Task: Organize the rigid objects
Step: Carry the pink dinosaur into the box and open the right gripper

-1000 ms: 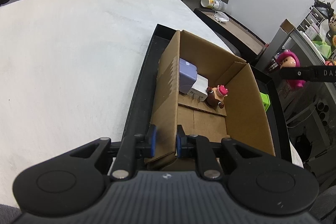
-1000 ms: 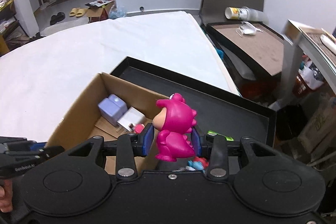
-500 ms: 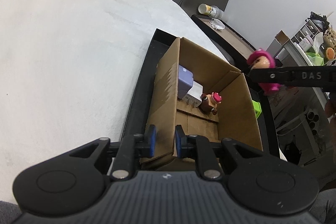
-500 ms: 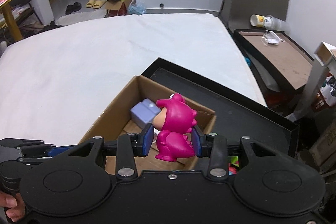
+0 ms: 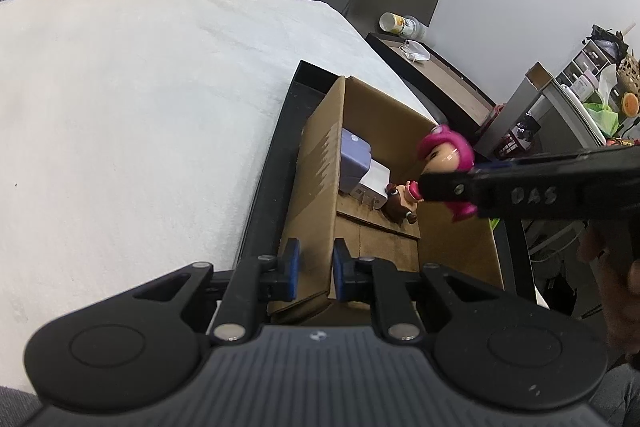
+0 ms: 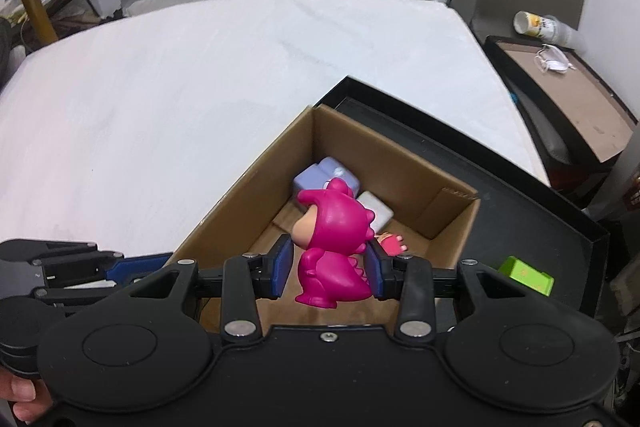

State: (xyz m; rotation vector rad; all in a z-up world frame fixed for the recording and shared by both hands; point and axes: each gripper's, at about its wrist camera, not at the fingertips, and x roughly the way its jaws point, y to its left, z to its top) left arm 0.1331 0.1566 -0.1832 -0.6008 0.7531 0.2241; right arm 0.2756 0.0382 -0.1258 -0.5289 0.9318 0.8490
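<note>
An open cardboard box stands in a black tray on the white table. My left gripper is shut on the box's near left wall, close to the corner. My right gripper is shut on a pink dinosaur figure and holds it upright above the inside of the box. In the left wrist view the figure hangs over the box's right half. On the box floor lie a lavender block, a white charger and a small brown figure with a pink hat.
A green block lies in the tray, right of the box. A dark side table with a cup and a mask stands beyond the table's right edge. Shelves and clutter fill the far right.
The right gripper has carried the pink figure leftward from beside the box to above its inside. The left gripper has kept its hold on the box wall.
</note>
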